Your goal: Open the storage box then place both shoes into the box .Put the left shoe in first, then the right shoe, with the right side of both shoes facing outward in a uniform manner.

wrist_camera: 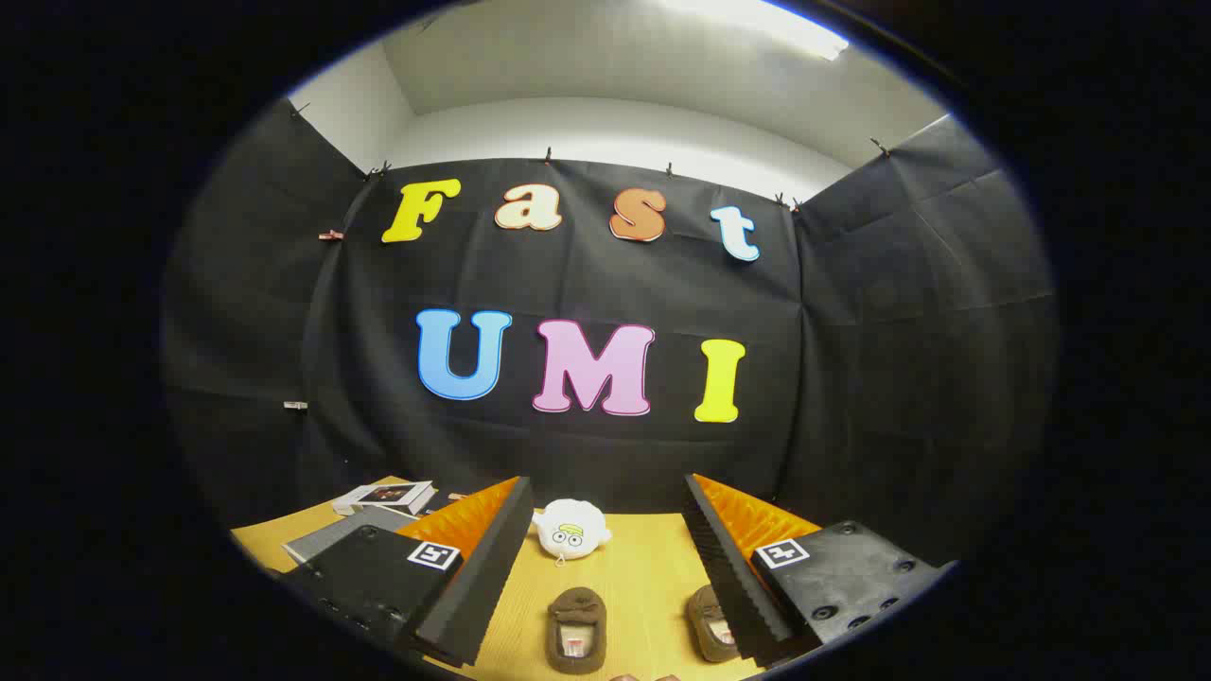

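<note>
Tool: we see the tool (605, 577) held above the tabletop with its two fingers (482, 567) spread wide apart; nothing sits between the pads, so it grips nothing.
Finger bases: each finger carries a small square marker near its base; the lower ends of both fingers are cut off where the view ends.
Left shoe: we see one brown shoe (577, 629) lying on the tabletop between the fingers, opening upward with a pale label inside; its near end is cut off.
Right shoe: a second brown shoe (711, 624) lies just beside the right finger, partly hidden behind it; we cannot tell its full shape.
Which shoe is which: we name them by where they lie; we cannot tell from here which foot either one fits.
Plush toy: beyond the shoes, between the finger tips, a white round plush toy (570, 530) with cartoon eyes sits on the tabletop near the wall.
Tabletop: the wooden tabletop (643, 577) shows bare between the fingers.
Items beyond the left finger: a flat grey board (331, 534) and a pale box with a dark picture (386, 495) lie near the wall, partly hidden by the finger; we cannot tell whether either is the storage box.
Near edge: two small rounded shapes by the shoes are too cut off to identify.
</note>
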{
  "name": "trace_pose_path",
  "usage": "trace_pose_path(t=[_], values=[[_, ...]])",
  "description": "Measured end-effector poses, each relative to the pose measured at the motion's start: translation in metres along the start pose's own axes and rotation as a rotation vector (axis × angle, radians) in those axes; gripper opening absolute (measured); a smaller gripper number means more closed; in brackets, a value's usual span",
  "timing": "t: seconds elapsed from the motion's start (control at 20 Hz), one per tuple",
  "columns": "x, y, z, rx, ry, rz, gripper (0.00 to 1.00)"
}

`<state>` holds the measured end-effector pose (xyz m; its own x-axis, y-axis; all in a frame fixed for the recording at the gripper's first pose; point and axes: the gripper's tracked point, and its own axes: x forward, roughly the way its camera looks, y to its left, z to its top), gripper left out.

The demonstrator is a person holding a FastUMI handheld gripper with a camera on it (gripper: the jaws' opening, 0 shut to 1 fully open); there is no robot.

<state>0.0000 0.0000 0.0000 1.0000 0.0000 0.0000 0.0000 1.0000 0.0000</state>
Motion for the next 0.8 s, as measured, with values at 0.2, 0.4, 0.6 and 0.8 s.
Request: trace_pose_path(t=[0.2,0.4,0.6,0.8], values=[[-0.001,0.001,-0.005,-0.001,0.015,0.000,0.97],[0.004,0.003,-0.015,-0.005,0.044,-0.002,0.97],[0.013,-0.001,-0.023,0.030,0.071,-0.016,0.97],[0.019,-0.009,-0.034,0.033,0.102,-0.038,0.97]])
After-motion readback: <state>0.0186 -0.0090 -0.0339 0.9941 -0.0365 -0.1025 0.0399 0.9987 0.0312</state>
